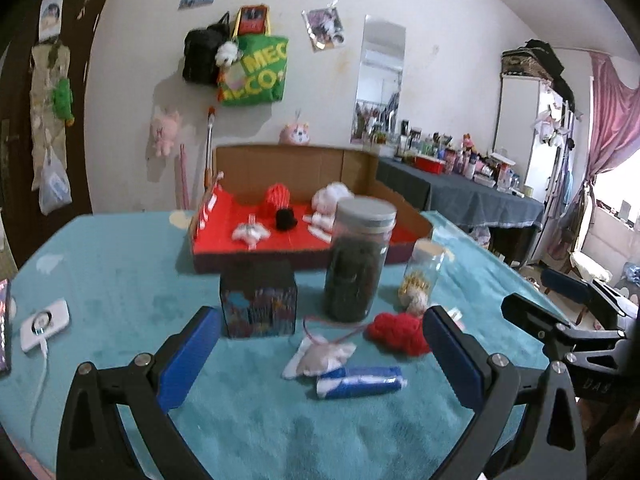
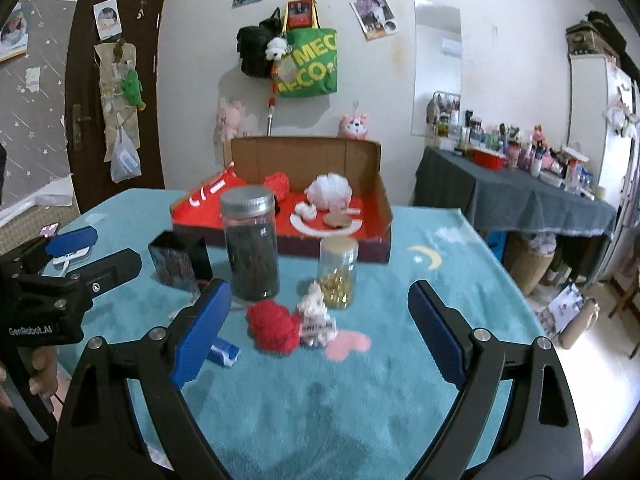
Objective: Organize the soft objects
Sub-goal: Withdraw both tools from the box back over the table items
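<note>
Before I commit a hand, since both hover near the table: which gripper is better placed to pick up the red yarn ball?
Probably right. The red yarn ball lies just ahead between the open right gripper fingers; for the open left gripper it sits off by one finger.

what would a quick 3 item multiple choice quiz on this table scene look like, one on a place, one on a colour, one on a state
1. Where is the red yarn ball nearest the grippers?
A. inside the cardboard box
B. on the teal cloth in front of the tall jar
C. on the grey table

2. What colour is the floor of the cardboard box?
A. red
B. yellow
C. black

3. How does the right gripper stand?
A. shut on the yarn
B. shut on a jar
C. open, holding nothing

Answers:
1 B, it lies on the teal cloth before the tall jar.
2 A, the lining is red.
3 C, its blue pads stand wide apart over bare cloth.
</note>
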`<state>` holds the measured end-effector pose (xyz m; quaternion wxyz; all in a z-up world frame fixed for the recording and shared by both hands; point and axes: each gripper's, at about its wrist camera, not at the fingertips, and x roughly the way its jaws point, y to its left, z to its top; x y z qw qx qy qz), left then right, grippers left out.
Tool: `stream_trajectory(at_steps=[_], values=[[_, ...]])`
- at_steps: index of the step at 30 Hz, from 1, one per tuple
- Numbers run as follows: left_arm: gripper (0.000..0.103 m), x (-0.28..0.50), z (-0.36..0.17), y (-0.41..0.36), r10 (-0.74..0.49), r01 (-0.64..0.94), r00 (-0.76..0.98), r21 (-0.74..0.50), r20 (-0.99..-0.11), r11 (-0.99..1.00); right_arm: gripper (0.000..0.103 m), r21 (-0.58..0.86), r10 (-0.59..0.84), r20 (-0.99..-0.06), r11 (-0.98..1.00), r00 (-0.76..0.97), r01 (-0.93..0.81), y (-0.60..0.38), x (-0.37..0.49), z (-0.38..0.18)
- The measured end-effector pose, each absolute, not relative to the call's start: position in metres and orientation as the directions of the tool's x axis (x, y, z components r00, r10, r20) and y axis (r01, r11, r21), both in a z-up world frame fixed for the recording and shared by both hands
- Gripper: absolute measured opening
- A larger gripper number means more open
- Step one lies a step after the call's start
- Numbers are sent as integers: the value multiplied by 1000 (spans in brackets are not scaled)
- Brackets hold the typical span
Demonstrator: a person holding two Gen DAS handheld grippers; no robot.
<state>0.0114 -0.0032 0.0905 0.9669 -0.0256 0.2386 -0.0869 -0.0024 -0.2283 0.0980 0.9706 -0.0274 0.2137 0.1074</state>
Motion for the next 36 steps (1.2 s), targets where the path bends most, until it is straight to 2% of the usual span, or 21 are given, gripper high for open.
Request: stream_trajectory(at_steps=[15, 27, 36], values=[[103, 27, 40, -1, -157, 121, 787, -101, -596, 988, 91, 30, 193, -553, 977, 811, -212, -228, 12, 39], [103, 43, 37, 4, -139, 101, 764, -97, -631, 990, 91, 53, 205, -585, 975, 784, -215, -227, 24, 32], [103, 70, 40, 0, -138, 133, 725, -59, -674, 989, 91, 126, 234, -607, 972, 760, -199, -244, 56, 39]])
